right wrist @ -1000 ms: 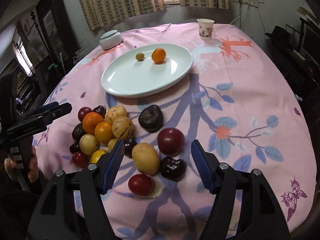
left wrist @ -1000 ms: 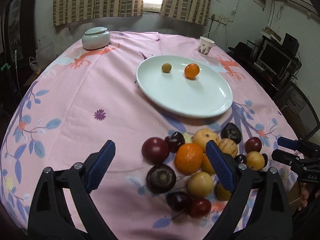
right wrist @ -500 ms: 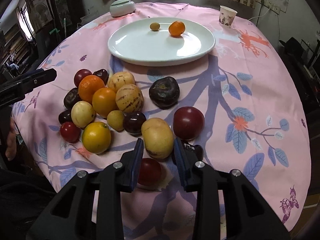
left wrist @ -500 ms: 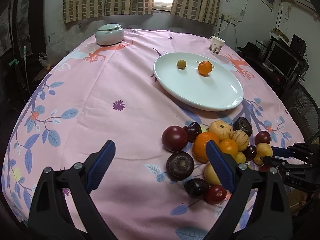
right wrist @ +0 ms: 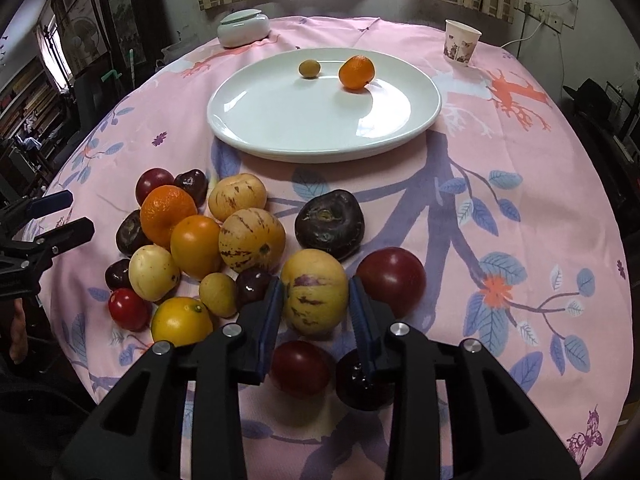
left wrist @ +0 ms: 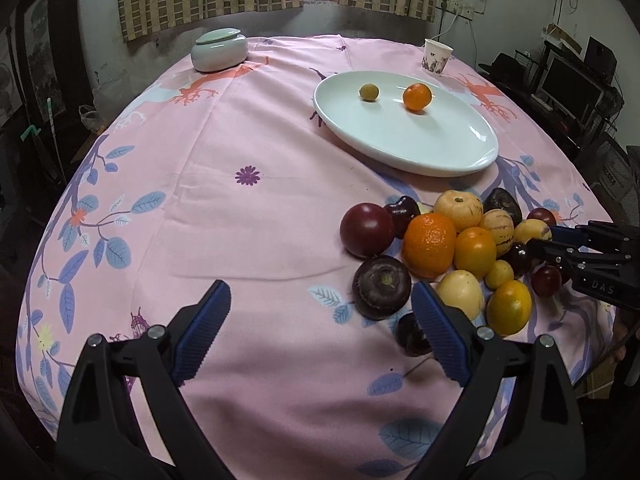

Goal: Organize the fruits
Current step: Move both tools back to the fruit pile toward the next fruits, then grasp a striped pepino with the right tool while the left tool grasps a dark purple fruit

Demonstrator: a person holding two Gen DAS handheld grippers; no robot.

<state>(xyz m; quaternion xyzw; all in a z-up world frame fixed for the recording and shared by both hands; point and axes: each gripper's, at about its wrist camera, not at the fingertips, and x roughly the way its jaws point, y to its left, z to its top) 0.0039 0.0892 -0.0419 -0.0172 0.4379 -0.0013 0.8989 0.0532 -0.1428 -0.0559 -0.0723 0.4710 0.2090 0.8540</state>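
Note:
A heap of fruits lies on the pink cloth: an orange point(right wrist: 168, 214), streaked yellow melons point(right wrist: 252, 240), dark plums point(right wrist: 391, 280) and small red ones. My right gripper point(right wrist: 316, 284) is closing on a yellow purple-streaked fruit point(right wrist: 314, 304) at the heap's near edge, and both pads touch its sides. The white plate point(right wrist: 280, 120) behind the heap holds a small green fruit point(right wrist: 309, 68) and a small orange point(right wrist: 356, 72). My left gripper point(left wrist: 320, 292) hangs open over bare cloth left of the heap point(left wrist: 428, 244), nothing between its fingers.
A lidded pale ceramic jar point(right wrist: 243, 28) and a paper cup point(right wrist: 461, 42) stand at the table's far side. A red fruit point(right wrist: 301, 368) and a dark one point(right wrist: 360, 380) lie under my right gripper. Furniture and a monitor point(left wrist: 568, 84) crowd the right.
My right gripper went from wide open to closed around the yellow streaked fruit while dropping toward the heap. My left gripper drifted left and down, staying open.

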